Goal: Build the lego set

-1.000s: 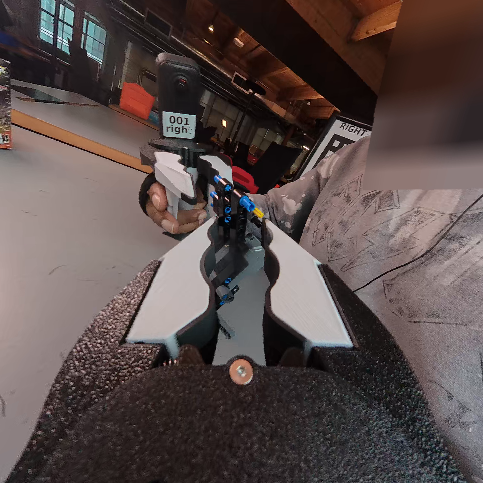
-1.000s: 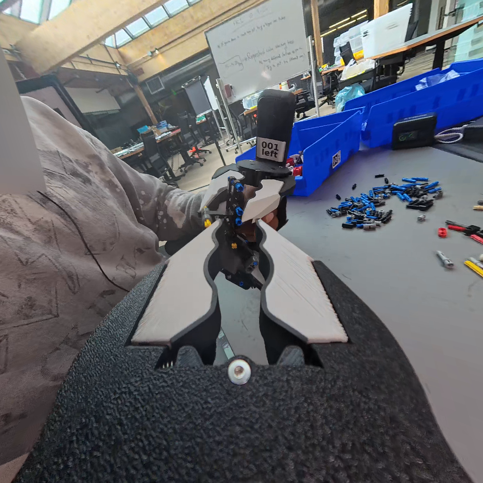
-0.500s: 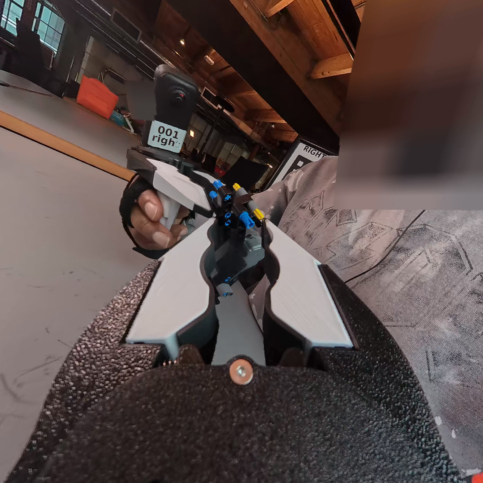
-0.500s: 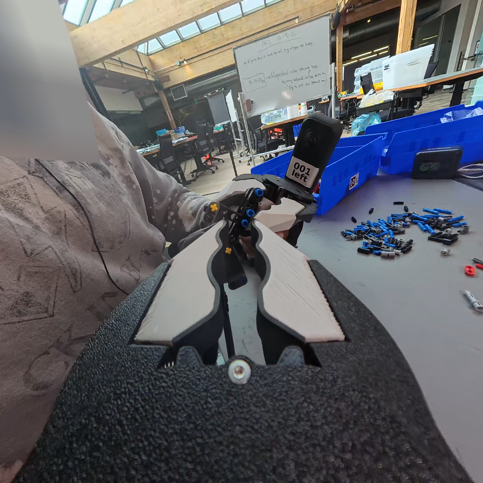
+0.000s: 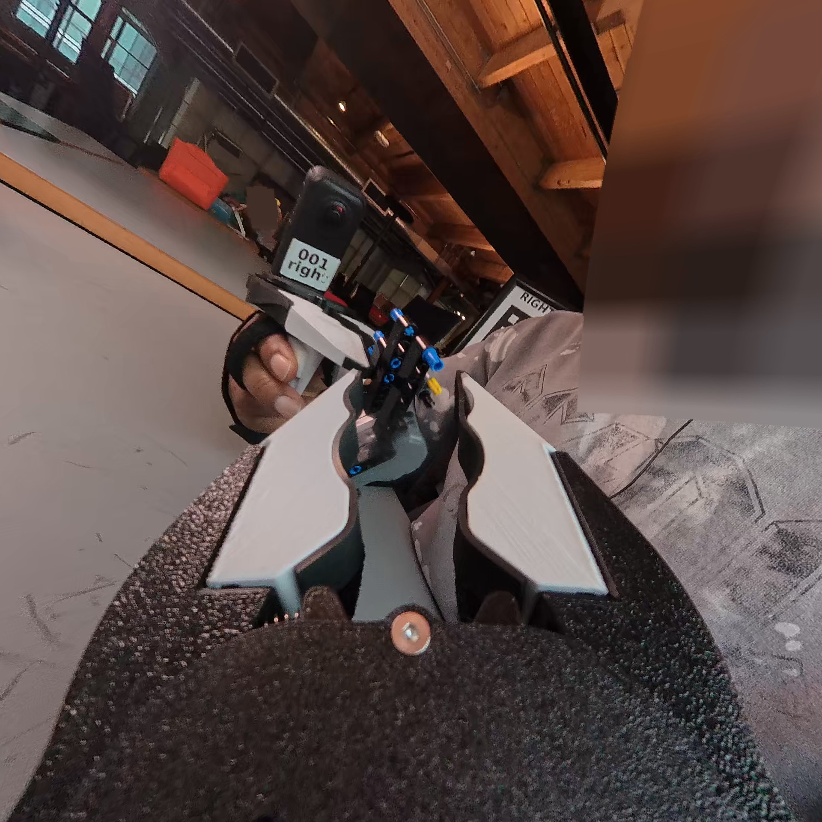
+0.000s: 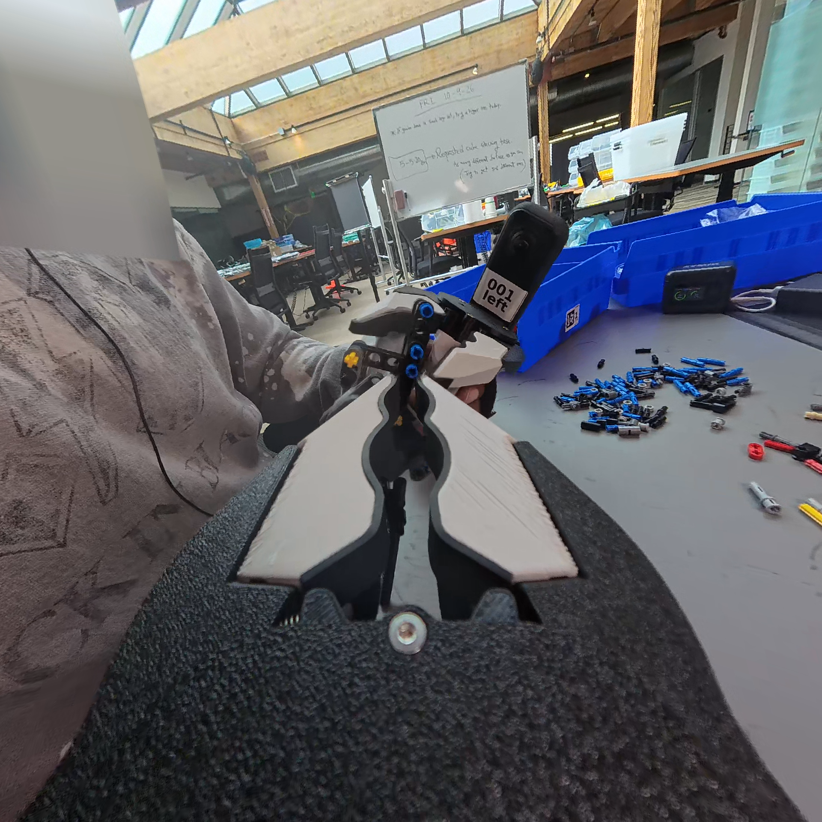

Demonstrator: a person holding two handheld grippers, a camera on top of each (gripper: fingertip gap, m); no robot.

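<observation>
A black lego assembly (image 5: 396, 369) with blue pins and a yellow pin is held in the air between both grippers. My right gripper (image 6: 407, 380) is shut on its black lower part (image 6: 411, 351), with the jaws close together. My left gripper (image 5: 408, 378) is open around the assembly: it lies near the left finger (image 5: 311, 467), and a gap shows beside the right finger (image 5: 511, 480). The right gripper also shows in the left wrist view (image 5: 369, 356), the left gripper in the right wrist view (image 6: 422, 342). The assembly's lower end is hidden between the fingers.
A pile of blue and black pins (image 6: 645, 396) lies on the grey table (image 6: 622, 533). Red, grey and yellow pieces (image 6: 791, 451) lie at the right edge. Blue bins (image 6: 578, 293) and a black device (image 6: 698, 287) stand behind. A person's grey sleeve (image 6: 178, 378) is at the left. Only a small space, under 4 cm, lies between the two pairs of fingers.
My right gripper's jaws have closed onto the assembly. My left gripper's jaws have spread a little. Both grippers have tilted upward with the assembly.
</observation>
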